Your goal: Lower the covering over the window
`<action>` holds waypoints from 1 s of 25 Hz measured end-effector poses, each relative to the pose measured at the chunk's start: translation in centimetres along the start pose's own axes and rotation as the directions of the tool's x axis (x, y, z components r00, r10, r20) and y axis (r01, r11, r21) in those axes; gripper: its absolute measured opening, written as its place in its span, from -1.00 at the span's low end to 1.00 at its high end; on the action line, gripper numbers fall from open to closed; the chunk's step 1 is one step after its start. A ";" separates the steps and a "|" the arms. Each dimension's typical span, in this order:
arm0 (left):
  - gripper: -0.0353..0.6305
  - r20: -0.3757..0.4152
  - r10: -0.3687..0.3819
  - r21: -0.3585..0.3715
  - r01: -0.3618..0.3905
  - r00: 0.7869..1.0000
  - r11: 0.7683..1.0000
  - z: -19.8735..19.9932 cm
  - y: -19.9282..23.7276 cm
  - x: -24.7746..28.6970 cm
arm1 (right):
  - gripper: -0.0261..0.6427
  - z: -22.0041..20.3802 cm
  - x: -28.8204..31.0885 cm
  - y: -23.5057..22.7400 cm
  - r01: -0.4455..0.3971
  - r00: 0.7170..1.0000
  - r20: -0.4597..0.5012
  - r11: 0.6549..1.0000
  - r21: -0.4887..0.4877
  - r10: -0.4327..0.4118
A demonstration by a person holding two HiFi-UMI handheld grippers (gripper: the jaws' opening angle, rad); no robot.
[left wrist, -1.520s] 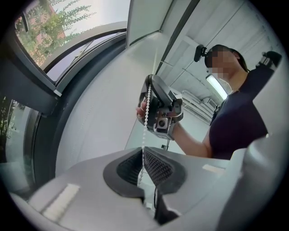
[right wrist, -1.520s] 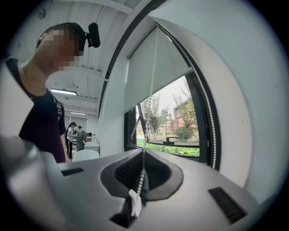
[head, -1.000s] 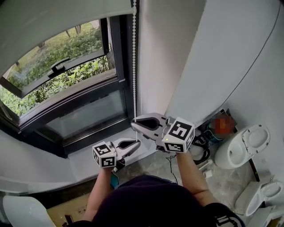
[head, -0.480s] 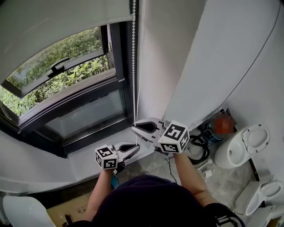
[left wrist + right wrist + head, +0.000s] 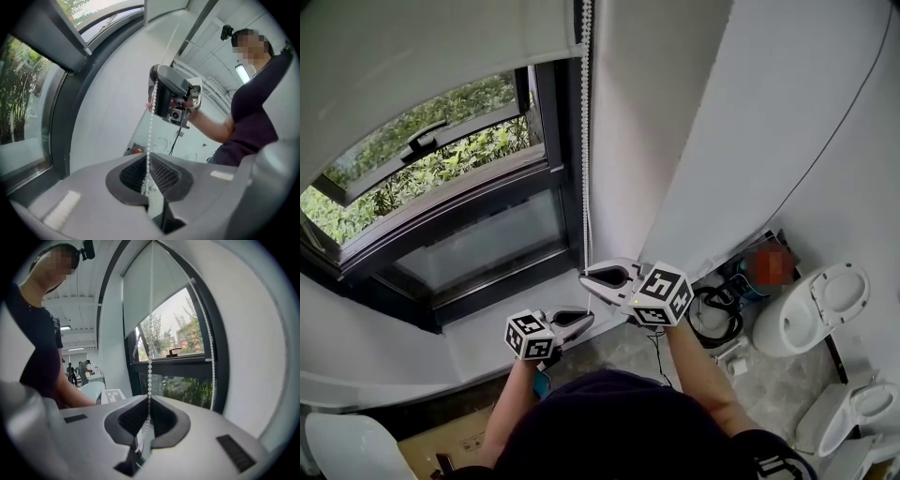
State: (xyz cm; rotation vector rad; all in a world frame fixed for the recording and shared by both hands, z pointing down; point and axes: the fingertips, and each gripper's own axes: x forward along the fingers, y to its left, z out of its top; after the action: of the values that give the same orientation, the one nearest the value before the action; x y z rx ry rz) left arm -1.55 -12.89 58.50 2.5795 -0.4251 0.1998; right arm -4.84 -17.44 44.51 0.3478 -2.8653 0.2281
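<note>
Blind: one roller blind (image 5: 431, 42), drawn over the top of the window only. Its lower edge crosses the upper glass and its top is cut off by the frame edge.
Bead chain: one bead chain (image 5: 585, 141), hanging down the right side of the window frame. The right gripper view shows two strands, one in the jaws and one beside the frame. The head view shows them as a single line.
Window: one window (image 5: 478, 234) with a dark frame, one upper sash tilted outward and one fixed pane below. Greenery stands outside.
Left gripper: one left gripper (image 5: 587, 317), jaws together and clamped on the bead chain. It has the lower grip.
Right gripper: one right gripper (image 5: 584, 275), jaws together and clamped on the same strand, just above the left gripper.
Surroundings: two toilets (image 5: 816, 314) on the floor at right, the nearer one cut off. One coil of black cable (image 5: 712, 319) and one white chair (image 5: 342, 450), partly out of frame.
Hidden: the chain's lower end, below the jaws.
</note>
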 end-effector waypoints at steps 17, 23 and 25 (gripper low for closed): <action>-0.48 0.322 -0.034 0.357 -0.089 0.946 0.930 22.4 -6.2 -6.8 | -0.86 -0.2 0.3 0.9 -0.041 0.999 0.027 0.999 0.021 0.041; -0.48 0.308 -0.043 0.377 -0.080 0.950 0.923 25.5 -7.1 -5.1 | -0.86 -0.3 0.5 1.4 -0.044 0.999 0.026 0.999 0.010 0.043; -0.48 0.315 -0.045 0.381 -0.083 0.948 0.921 26.4 -7.4 -4.9 | -0.86 -0.2 0.4 1.4 -0.043 0.999 0.022 0.999 0.005 0.043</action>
State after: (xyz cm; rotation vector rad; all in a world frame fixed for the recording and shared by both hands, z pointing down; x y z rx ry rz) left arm -2.13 -19.03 31.33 3.0161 -0.5763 -0.1487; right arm -5.55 -16.15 44.65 0.2916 -2.8961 0.2415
